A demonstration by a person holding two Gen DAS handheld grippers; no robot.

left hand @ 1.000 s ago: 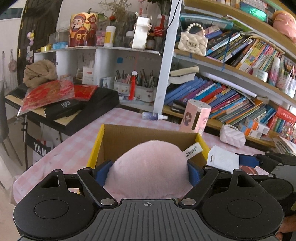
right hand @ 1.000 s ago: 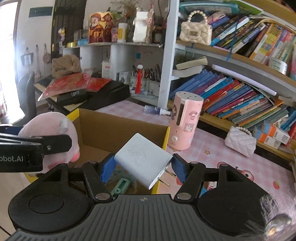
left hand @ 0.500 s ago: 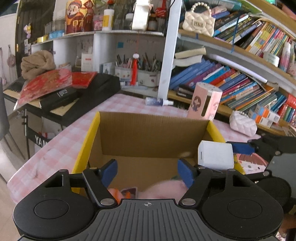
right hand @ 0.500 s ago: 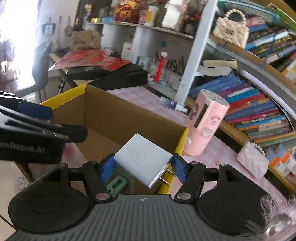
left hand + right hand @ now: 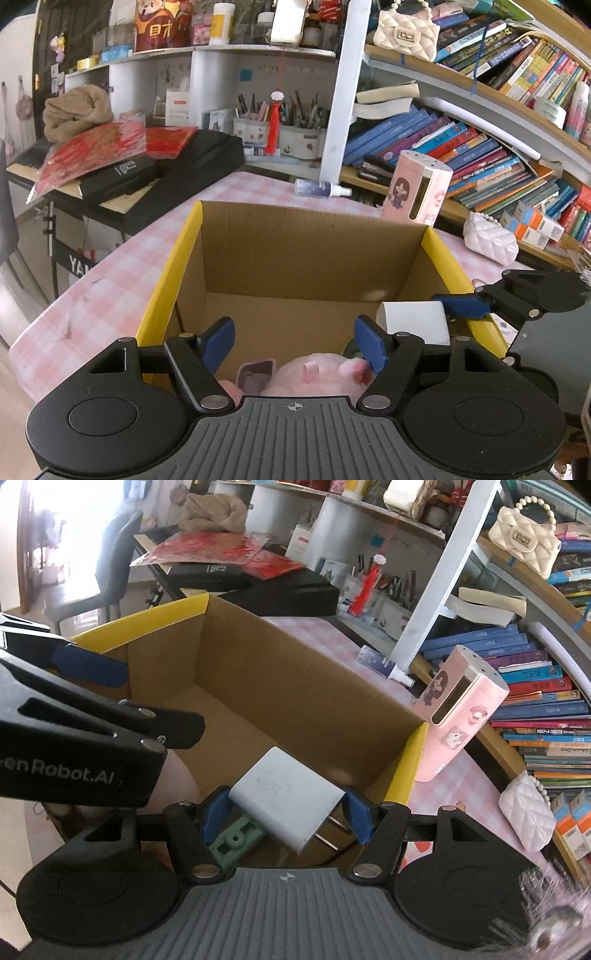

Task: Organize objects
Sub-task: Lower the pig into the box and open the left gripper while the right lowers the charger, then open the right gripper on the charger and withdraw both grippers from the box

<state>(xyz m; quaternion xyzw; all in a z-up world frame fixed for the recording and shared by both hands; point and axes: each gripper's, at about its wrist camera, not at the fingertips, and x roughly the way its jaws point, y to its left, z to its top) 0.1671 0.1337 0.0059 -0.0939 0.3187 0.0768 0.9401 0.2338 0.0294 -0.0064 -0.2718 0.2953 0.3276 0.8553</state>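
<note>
My right gripper (image 5: 284, 814) is clamped on the white charger (image 5: 286, 795), both blue pads pressing its sides, prongs pointing toward the right pad. I'm holding it over the near right corner of the cardboard box (image 5: 314, 254), above a green toothed part (image 5: 236, 840) lying on the box floor. The pink plush (image 5: 314, 376) lies in the box, just under my left gripper (image 5: 295, 343). That gripper's fingers stand apart with nothing between them; the right pad just meets the plush's ear. The box sits on a pink checked tablecloth (image 5: 110, 291). Beyond its far right corner stands a pink case (image 5: 417, 188), with a spray bottle (image 5: 321, 189) lying near the shelf post.
</note>
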